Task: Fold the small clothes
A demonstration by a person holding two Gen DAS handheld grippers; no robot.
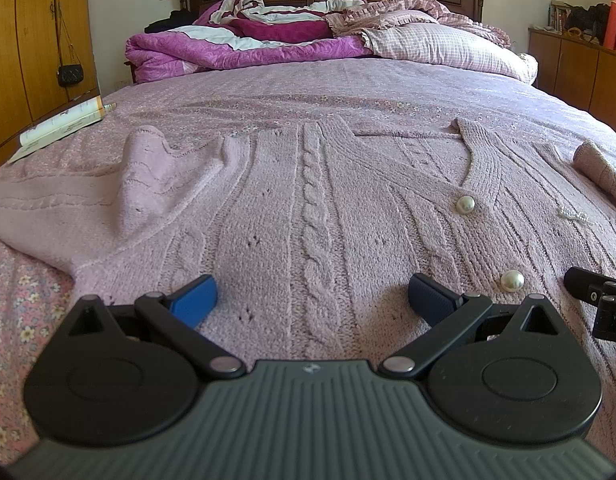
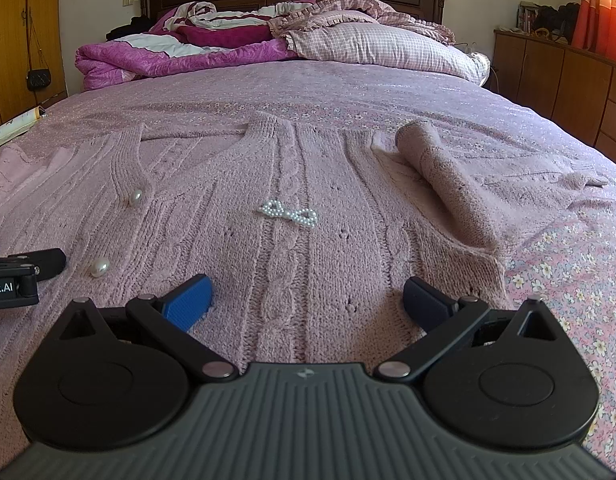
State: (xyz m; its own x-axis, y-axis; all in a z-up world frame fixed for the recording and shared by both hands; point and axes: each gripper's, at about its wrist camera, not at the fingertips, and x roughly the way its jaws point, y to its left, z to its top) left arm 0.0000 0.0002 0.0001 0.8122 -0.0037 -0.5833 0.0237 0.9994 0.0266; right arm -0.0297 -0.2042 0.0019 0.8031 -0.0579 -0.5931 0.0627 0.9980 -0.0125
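Note:
A pale pink cable-knit cardigan lies spread face up on the bed, with pearl buttons and a pearl bow. Its left sleeve is rumpled and its right sleeve lies folded over the body. My left gripper is open, with both blue pads low over the hem on the garment's left half. My right gripper is open too, over the hem on the right half. Nothing is held between either pair of fingers. Each gripper shows at the edge of the other's view.
The bed has a pink floral sheet. Bunched magenta quilts and a checked pillow sit at the headboard. A booklet lies on the bed's left edge. A wardrobe stands left, low cabinets right.

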